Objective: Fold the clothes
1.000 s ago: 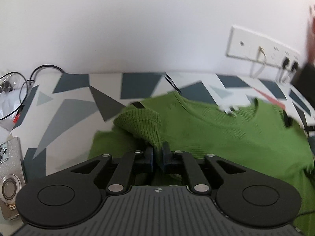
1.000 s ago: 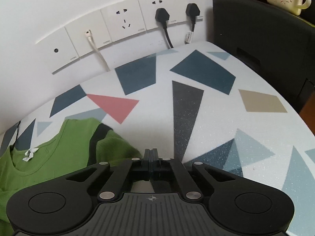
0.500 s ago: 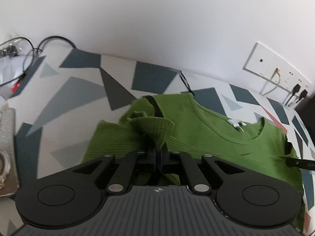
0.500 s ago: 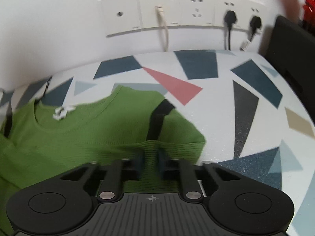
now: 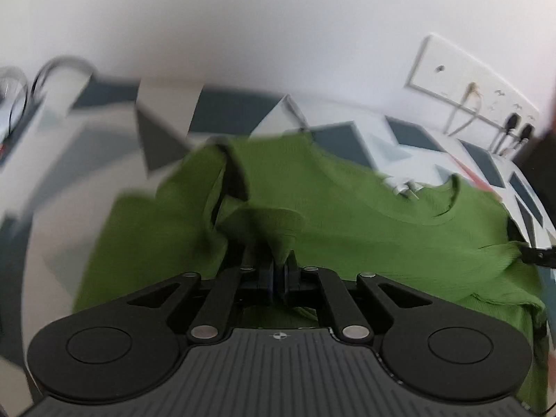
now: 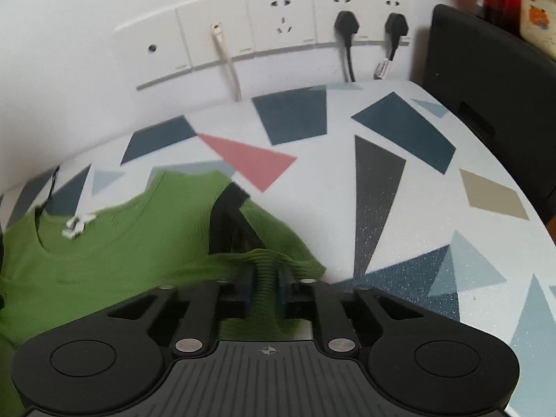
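- Since the earlier frame, the right tongs (image 6: pixel 266 286) had spread a little around a ridge of green knit, where a moment before the jaws sat closer on it; the left tongs (image 5: pixel 278 276) had stayed pressed together on their own fold of cloth, and the left view had blurred with motion.
- Left tongs pinched a peak of the sweater (image 5: pixel 347 229), lifted into a small tent just ahead of the jaws, on the garment's left sleeve side.
- Right tongs straddled the ribbed cuff (image 6: pixel 266 271); the cloth filled the gap, but the pads looked set apart, so the grip read as loose or letting go.
- Between the two sets of tongs the sweater lay across the tabletop (image 6: pixel 382 187) with its long axis running from one to the other, collar (image 6: pixel 104 222) toward the tabletop's far edge and the wall sockets (image 6: pixel 285 21).
- Each sleeve end was nearest its own hand: left sleeve at the left tongs, right sleeve at the right tongs, both drawn inward over the body.
- Right of the sweater, the tabletop ran bare to its right edge, beside a black box (image 6: pixel 486 80).
- Judged from this, the sleeves were mid-fold toward the chest; whether the right side was being laid down or taken up could not be told.
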`<state>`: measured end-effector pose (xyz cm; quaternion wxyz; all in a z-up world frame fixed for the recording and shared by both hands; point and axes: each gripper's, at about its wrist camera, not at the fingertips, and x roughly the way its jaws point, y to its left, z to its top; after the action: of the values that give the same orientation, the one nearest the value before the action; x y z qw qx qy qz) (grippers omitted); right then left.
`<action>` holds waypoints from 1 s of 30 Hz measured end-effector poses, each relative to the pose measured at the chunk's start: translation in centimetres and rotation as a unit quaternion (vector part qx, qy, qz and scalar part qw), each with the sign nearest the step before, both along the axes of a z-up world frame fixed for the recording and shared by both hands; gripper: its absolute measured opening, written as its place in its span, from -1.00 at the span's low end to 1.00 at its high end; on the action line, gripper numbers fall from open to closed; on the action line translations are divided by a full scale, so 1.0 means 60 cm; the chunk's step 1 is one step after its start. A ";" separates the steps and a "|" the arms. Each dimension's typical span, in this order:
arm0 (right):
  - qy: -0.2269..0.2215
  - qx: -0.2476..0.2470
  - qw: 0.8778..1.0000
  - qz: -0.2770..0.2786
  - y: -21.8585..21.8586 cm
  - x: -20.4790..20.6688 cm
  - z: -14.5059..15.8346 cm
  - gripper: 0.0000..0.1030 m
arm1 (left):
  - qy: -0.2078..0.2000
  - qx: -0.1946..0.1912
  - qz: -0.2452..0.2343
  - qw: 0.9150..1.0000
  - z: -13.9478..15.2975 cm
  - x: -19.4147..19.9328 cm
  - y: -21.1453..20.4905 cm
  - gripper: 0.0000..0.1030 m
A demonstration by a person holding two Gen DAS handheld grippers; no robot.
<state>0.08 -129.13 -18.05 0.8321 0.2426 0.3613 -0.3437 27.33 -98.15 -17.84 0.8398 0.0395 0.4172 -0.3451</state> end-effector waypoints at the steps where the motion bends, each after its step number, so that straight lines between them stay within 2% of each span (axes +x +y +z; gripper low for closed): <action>1: -0.001 -0.011 1.000 0.009 0.009 -0.003 0.007 -0.46 | 0.005 -0.007 0.005 1.000 0.001 0.001 0.005 -0.84; 3: -0.001 -0.033 0.999 0.041 0.035 -0.012 0.023 -0.36 | 0.006 -0.007 0.003 1.000 0.004 0.003 0.009 -0.84; 7: -0.004 -0.041 0.993 0.113 0.094 -0.028 0.034 -0.32 | 0.009 -0.006 0.005 1.000 0.006 0.007 0.009 -0.84; 9: 0.003 -0.041 0.991 0.125 0.106 -0.032 0.030 -0.21 | 0.012 -0.006 0.008 1.000 0.008 0.008 0.007 -0.84; 11: 0.011 -0.039 0.991 0.128 0.108 -0.037 0.026 -0.19 | 0.010 -0.003 0.008 1.000 0.010 0.008 0.004 -0.84; 12: 0.015 -0.039 0.991 0.130 0.108 -0.039 0.025 -0.26 | 0.009 -0.001 0.007 1.000 0.010 0.009 0.003 -0.84; 14: 0.022 -0.037 0.990 0.133 0.110 -0.044 0.021 -0.90 | 0.008 -0.001 0.007 1.000 0.009 0.010 0.003 -0.84; 19: 0.042 -0.034 0.989 0.141 0.114 -0.056 0.013 -0.89 | 0.023 -0.016 0.020 0.999 0.010 0.015 0.017 -0.84; 23: 0.057 -0.031 0.987 0.147 0.118 -0.066 0.007 -0.88 | 0.014 0.005 -0.006 1.000 0.007 -0.001 0.013 -0.81; 25: 0.065 -0.029 0.986 0.150 0.119 -0.071 0.003 -0.76 | 0.005 0.012 -0.017 1.000 0.009 -0.009 0.015 -0.76; 26: 0.065 -0.025 0.986 0.150 0.120 -0.073 0.004 -0.66 | 0.005 0.014 -0.021 1.000 0.012 -0.010 0.016 -0.66; 28: 0.048 -0.005 0.988 0.145 0.121 -0.074 0.016 -0.20 | 0.005 0.018 -0.031 0.999 0.018 -0.013 0.020 -0.43; 30: 0.013 0.004 0.992 0.127 0.115 -0.080 0.034 0.00 | -0.008 0.020 -0.041 0.999 0.030 -0.021 0.024 -0.23</action>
<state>-4.70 -122.23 -16.01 0.8634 0.1937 0.4009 -0.2373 26.09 -96.71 -16.02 0.8270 0.0763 0.4156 -0.3708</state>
